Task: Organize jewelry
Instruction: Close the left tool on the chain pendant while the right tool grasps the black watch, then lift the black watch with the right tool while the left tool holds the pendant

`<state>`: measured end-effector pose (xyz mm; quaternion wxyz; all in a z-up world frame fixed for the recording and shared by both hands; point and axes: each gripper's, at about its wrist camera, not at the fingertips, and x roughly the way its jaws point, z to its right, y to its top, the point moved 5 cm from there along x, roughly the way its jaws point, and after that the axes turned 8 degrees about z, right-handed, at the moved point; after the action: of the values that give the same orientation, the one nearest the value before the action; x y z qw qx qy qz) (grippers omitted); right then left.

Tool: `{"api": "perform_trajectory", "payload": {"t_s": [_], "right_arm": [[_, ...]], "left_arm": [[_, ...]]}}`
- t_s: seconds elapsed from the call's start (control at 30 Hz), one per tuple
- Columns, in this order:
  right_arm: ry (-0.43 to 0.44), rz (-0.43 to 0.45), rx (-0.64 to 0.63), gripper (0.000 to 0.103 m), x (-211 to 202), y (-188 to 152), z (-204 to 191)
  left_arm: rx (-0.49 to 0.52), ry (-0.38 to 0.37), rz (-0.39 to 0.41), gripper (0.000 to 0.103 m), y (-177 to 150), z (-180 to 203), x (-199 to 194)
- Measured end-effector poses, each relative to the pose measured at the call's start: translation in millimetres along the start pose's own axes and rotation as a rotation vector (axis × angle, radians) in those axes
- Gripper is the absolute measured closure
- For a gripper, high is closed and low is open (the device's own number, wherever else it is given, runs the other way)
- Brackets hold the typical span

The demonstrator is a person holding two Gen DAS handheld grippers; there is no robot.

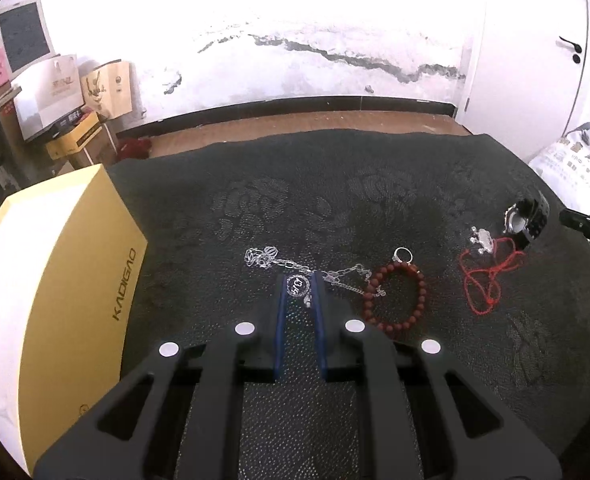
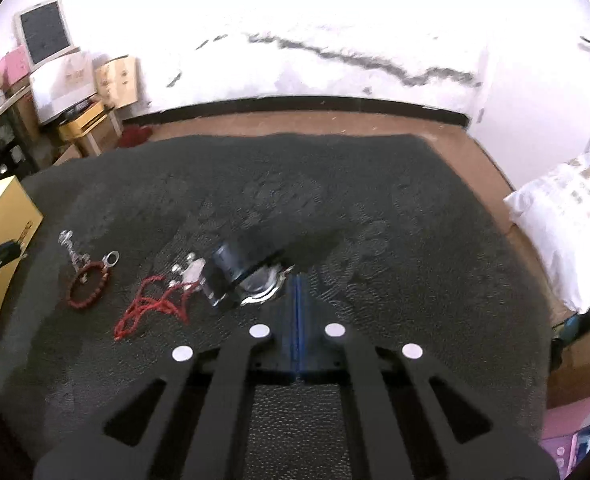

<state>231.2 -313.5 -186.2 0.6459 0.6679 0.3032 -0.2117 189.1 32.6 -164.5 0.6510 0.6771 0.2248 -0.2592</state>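
My left gripper (image 1: 299,284) has its jaws a small way apart around the round pendant (image 1: 297,285) of a silver chain necklace (image 1: 279,260) lying on the dark cloth. A red bead bracelet (image 1: 395,296), a silver ring (image 1: 402,255), a red cord with a silver charm (image 1: 487,268) and a black watch (image 1: 527,216) lie to the right. My right gripper (image 2: 297,280) is shut, its tips touching the watch (image 2: 247,276); whether it grips the watch edge is unclear. The red cord (image 2: 151,304), bracelet (image 2: 89,288) and ring (image 2: 111,259) lie left of it.
A yellow box (image 1: 55,280) marked KADIGAO stands at the left of the dark cloth (image 1: 335,200). Cardboard boxes and a monitor (image 1: 23,36) are stacked at the back left. A white bag (image 2: 567,216) sits at the right edge.
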Motion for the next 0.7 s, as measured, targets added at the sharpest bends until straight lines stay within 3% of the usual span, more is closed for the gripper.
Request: {"api": "perform_trajectory", "payload": {"t_s": [0.07,0.1,0.17,0.37,0.53,0.57,0.6,0.7], "right_arm": [[-0.001,-0.046,0.015,0.095,8.8,-7.7,-0.8],[0.001,-0.052,0.014,0.063,11.8,-12.0,-1.6],[0.016,-0.050,0.026,0.011,16.9,-18.5,-3.5],[-0.027,-0.079,-0.050,0.012,55.6,-18.2,-5.9],[-0.011,-0.076,-0.081,0.013,84.0,-13.8,-7.2],[0.004,-0.068,-0.080,0.021,84.8,-10.9,-8.9],[0.006,-0.059,-0.090,0.038,84.7,-9.2,-10.6],[0.022,-0.053,-0.107,0.063,84.6,-7.3,-16.9]], "left_arm": [[-0.018,-0.003,-0.007,0.091,-3.2,-0.1,3.8],[-0.017,-0.002,-0.016,0.091,-6.4,-0.1,7.5],[-0.013,-0.006,-0.037,0.091,-13.7,0.8,15.1],[0.004,-0.024,-0.075,0.091,-22.8,6.2,31.6],[0.007,-0.021,-0.092,0.091,-25.8,6.3,42.4],[0.003,-0.020,-0.099,0.091,-27.0,5.0,44.8],[0.000,-0.019,-0.104,0.091,-28.2,4.7,45.6],[-0.007,-0.014,-0.124,0.091,-31.3,3.1,50.4]]}}
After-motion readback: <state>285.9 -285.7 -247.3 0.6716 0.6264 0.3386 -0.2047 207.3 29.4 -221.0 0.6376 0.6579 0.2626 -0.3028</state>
